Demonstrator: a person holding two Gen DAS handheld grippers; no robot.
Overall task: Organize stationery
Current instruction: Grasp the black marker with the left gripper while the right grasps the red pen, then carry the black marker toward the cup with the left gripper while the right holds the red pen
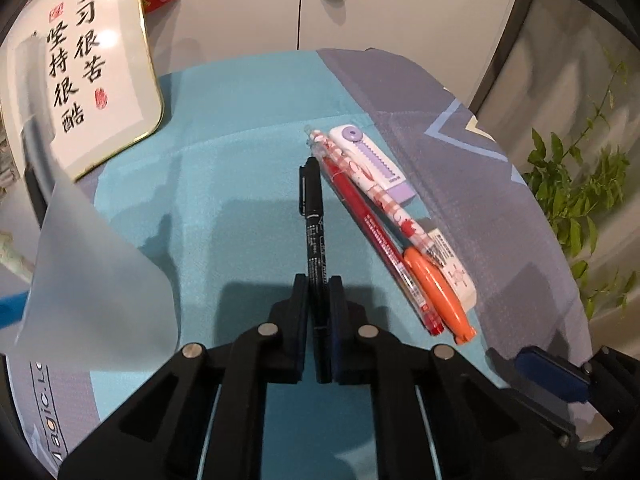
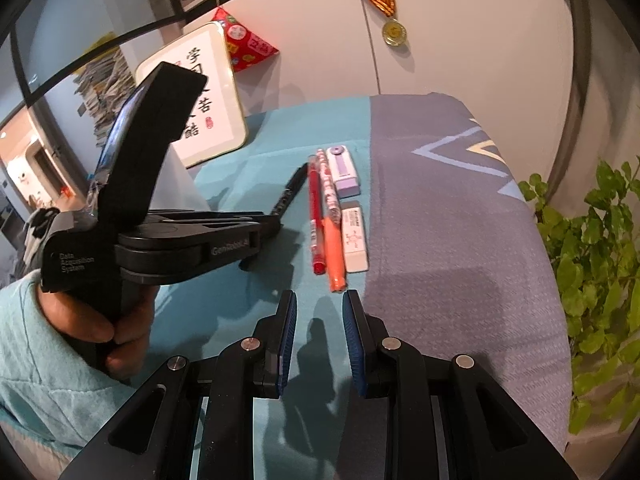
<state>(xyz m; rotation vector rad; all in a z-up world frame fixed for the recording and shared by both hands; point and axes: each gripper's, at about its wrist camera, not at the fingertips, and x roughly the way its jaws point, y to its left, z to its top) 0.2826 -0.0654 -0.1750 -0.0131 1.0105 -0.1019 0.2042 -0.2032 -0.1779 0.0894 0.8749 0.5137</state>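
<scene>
Left tongs (image 1: 318,280) clamped on slim black pen (image 1: 312,196), white lettering

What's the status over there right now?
Left tool shut on black pen. Right tool open, empty. Other pens, erasers lined up alongside. Nothing blocking.

Each camera rides just behind its own jaws and looks steeply down, close over the teal-and-grey worktop (image 1: 248,184), the right one standing a little further back, and both share the row of pens (image 2: 324,216) and the framed calligraphy (image 1: 92,76).
</scene>
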